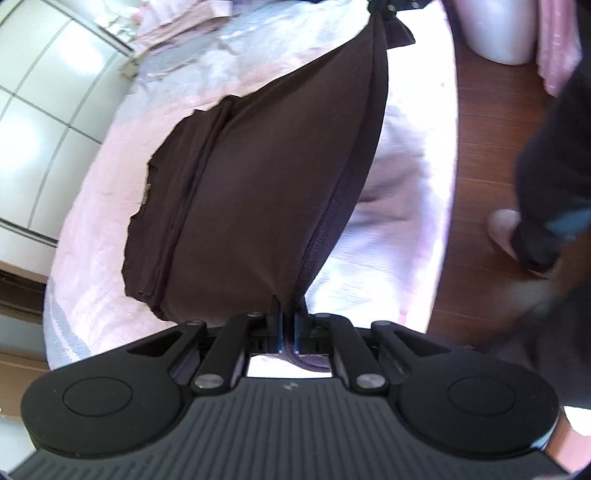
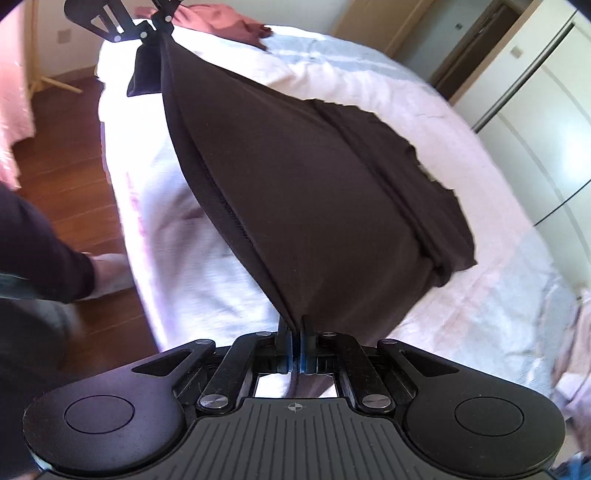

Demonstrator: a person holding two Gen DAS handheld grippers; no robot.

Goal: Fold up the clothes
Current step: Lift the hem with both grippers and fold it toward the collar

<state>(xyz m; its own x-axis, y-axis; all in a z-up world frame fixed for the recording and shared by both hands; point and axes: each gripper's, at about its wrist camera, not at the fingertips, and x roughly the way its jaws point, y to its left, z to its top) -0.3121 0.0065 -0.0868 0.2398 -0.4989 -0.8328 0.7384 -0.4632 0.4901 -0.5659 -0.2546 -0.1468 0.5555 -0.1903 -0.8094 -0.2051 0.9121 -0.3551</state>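
Left gripper (image 1: pixel 289 321) is clamped tight on one corner of the dark brown garment (image 1: pixel 273 184); right gripper (image 2: pixel 295 336) is clamped on the opposite corner, w/ cloth pinched between its blue pads. Garment hangs stretched between the two, hem edge taut, partly folded over itself, its lower part draping onto the pink-and-grey bedspread (image 2: pixel 461 302). A reddish cloth (image 2: pixel 221 18) lies at the bed's far end. Wood floor (image 2: pixel 66 155) beside bed; person's dark-trousered leg (image 2: pixel 40 251) nearby.

Pink-covered bed (image 2: pixel 424 122), wooden floor (image 2: pixel 70 122) — white wardrobe doors (image 2: pixel 535 122)
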